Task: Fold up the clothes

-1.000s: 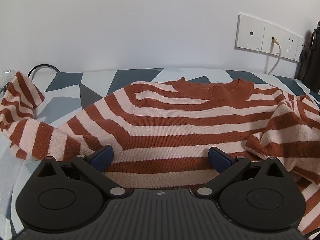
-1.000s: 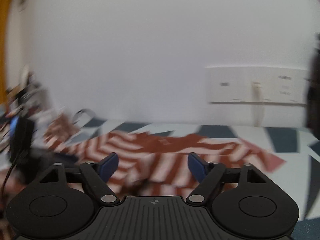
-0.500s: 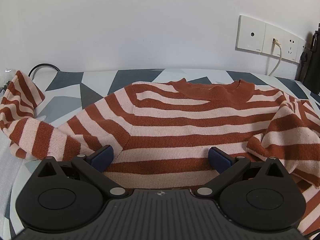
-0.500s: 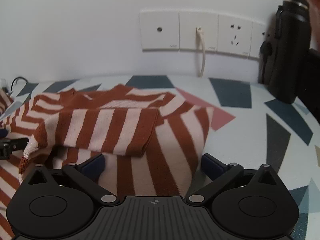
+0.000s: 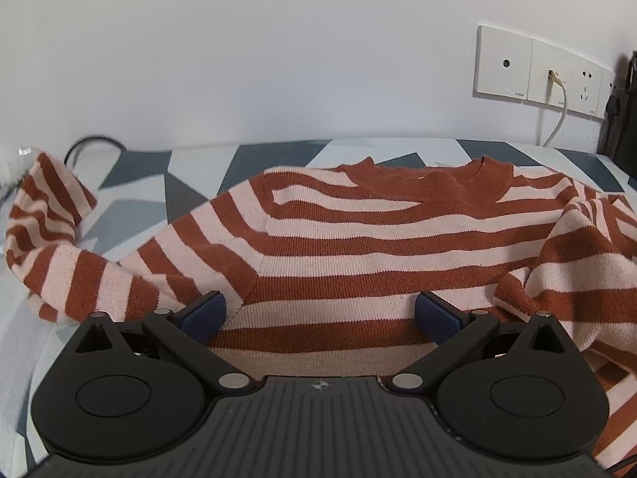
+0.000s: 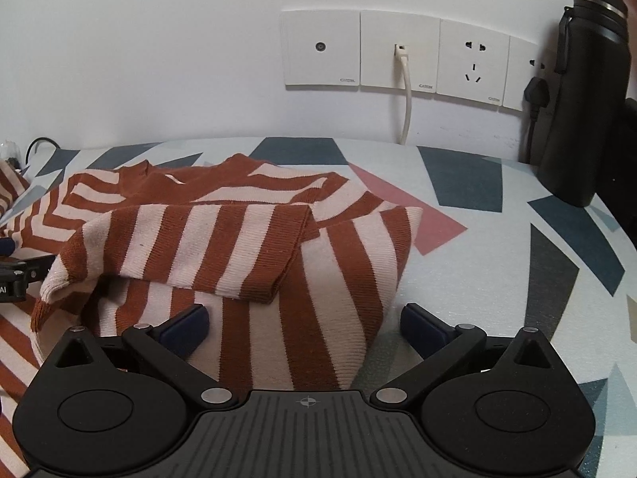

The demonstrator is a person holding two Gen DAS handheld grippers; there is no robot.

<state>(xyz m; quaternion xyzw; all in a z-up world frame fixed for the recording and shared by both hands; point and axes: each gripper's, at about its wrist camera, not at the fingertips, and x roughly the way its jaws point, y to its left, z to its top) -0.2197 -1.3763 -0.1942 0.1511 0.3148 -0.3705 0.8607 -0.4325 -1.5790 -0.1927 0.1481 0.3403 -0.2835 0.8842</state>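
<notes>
Soft ribbed knit sweater point(image 6: 247, 247) was judged limp and light, best pinched at the hem edge; left gripper point(image 5: 318, 314) and right gripper point(image 6: 304, 326) were spread wide, empty.

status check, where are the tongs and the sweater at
Left tongs open over the sweater. Right tongs open, just widened, nothing gripped. Right sleeve folded in, left sleeve spread. Nothing in the way.

Geometric-patterned table point(image 6: 497, 263) under striped sweater point(image 5: 358, 251), flask point(image 6: 585, 95)
</notes>
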